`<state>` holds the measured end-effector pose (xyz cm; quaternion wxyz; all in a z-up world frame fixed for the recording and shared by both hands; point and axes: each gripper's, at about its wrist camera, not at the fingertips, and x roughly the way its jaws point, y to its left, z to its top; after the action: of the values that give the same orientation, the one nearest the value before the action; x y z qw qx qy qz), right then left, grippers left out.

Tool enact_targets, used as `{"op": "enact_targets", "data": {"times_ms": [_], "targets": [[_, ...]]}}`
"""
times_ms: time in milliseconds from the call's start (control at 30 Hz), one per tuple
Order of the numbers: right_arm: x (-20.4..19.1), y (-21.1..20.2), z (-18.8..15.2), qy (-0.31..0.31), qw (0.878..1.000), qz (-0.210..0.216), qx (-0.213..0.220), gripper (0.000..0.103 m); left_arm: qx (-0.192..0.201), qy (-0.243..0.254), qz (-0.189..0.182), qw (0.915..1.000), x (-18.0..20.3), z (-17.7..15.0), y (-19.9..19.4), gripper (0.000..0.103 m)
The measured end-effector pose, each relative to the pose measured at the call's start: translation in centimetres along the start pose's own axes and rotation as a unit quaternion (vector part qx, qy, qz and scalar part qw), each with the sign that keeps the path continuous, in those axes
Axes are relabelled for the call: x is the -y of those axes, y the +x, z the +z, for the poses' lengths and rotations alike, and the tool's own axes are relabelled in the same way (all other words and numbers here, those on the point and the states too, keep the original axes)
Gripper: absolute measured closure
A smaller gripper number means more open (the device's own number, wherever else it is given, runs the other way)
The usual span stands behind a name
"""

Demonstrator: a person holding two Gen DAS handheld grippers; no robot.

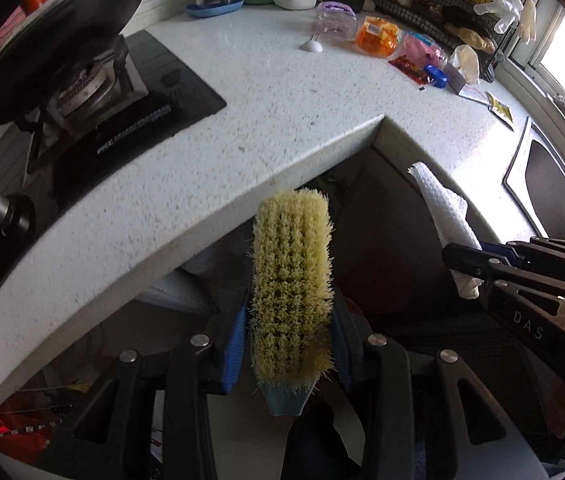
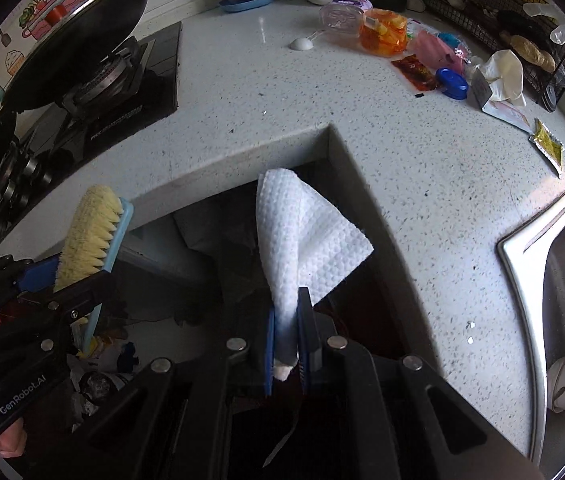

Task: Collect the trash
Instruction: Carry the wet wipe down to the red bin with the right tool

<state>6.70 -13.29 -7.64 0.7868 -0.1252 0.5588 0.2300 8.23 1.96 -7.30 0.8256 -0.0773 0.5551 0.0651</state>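
My left gripper (image 1: 291, 328) is shut on a scrub brush (image 1: 291, 280) with pale yellow bristles and a light blue back, bristles facing the camera. The same brush (image 2: 88, 232) shows at the left of the right wrist view, held by the left gripper (image 2: 58, 276). My right gripper (image 2: 291, 336) is shut on a white embossed paper towel (image 2: 306, 236) that sticks up from its pads. In the left wrist view that towel (image 1: 444, 216) and the right gripper (image 1: 466, 264) appear at the right. Both hang off the inner corner of the speckled white counter (image 1: 266, 120), above the dark floor space.
Wrappers and packets lie on the far counter: an orange pack (image 2: 384, 32), a red sachet (image 2: 414, 70), a blue lid (image 2: 452, 82), a yellow sachet (image 2: 547, 146). A wok on the gas stove (image 2: 94, 76) is at left, a steel sink (image 2: 562, 264) at right. Litter lies on the floor (image 2: 94, 372).
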Motion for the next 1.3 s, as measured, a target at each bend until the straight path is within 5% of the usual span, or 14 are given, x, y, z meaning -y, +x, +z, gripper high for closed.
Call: {"op": "enact_targets", "data": {"times_ms": [433, 1133, 1200, 1267, 1300], "targets": [[-1.1, 15.0, -7.8, -0.010, 0.993, 0.009, -0.113, 0.094, -0.084, 0.002, 0.056, 0.9949, -1.8, -7.7, 12.8, 0.067], [3.7, 42.2, -14.9, 0.004, 0.980, -0.025, -0.196, 0.093, -0.132, 0.002, 0.029, 0.9908, -0.7, -14.6, 40.4, 0.067], [4.1, 43.3, -15.8, 0.011, 0.979, -0.028, -0.200, 0.083, -0.140, 0.001, 0.019, 0.9900, -0.7, -15.2, 41.7, 0.067], [4.5, 43.7, -16.7, 0.013, 0.980, -0.026, -0.197, 0.035, -0.143, 0.011, 0.020, 0.9894, -0.6, -15.8, 42.4, 0.067], [4.7, 43.9, -17.0, 0.014, 0.980, -0.026, -0.196, 0.026, -0.144, 0.014, 0.018, 0.9893, -0.5, -16.1, 42.6, 0.067]]}}
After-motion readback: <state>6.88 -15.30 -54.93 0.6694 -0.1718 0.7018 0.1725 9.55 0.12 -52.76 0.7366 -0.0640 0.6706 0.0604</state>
